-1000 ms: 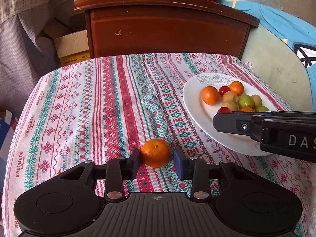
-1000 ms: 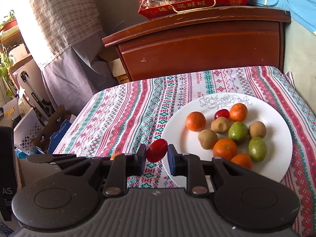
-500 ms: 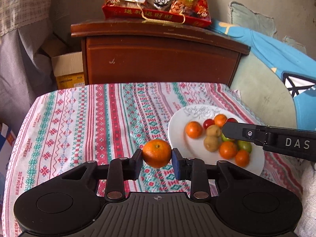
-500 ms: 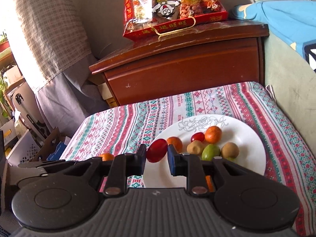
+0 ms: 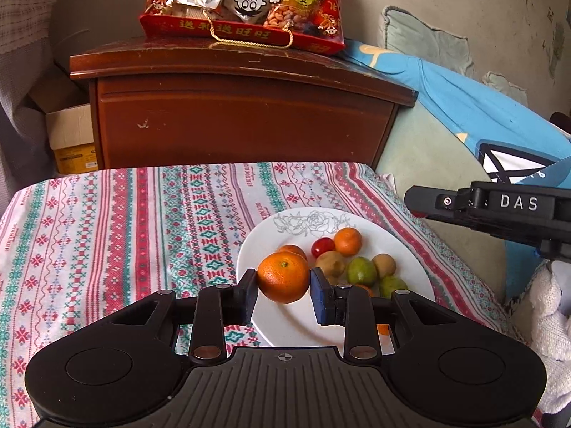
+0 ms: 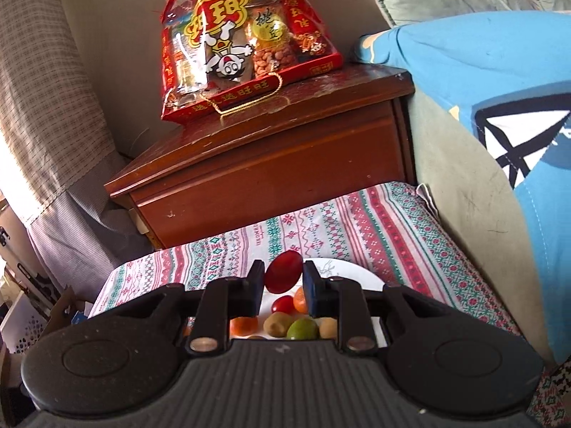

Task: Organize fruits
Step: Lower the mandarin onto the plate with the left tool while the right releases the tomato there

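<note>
My left gripper (image 5: 283,281) is shut on an orange tangerine (image 5: 283,276) and holds it in the air over the near left rim of a white plate (image 5: 257,249). On the plate lie several fruits: tangerines, a red cherry tomato (image 5: 323,246), brown kiwis and green fruits. My right gripper (image 6: 283,278) is shut on a red cherry tomato (image 6: 283,271), raised above the same white plate (image 6: 360,274). The right gripper's black side, marked DAS (image 5: 506,207), shows at the right edge of the left wrist view.
The plate rests on a table with a striped red, green and white cloth (image 5: 125,232). Behind it stands a brown wooden cabinet (image 5: 242,117) with a red snack bag (image 5: 246,3) on top. A blue cushion (image 6: 481,82) and sofa lie right, a cardboard box (image 5: 71,139) left.
Both grippers have risen and tilted up. The left one lifted the tangerine off the cloth and carried it right, over the plate's rim. The right one kept hold of its tomato.
</note>
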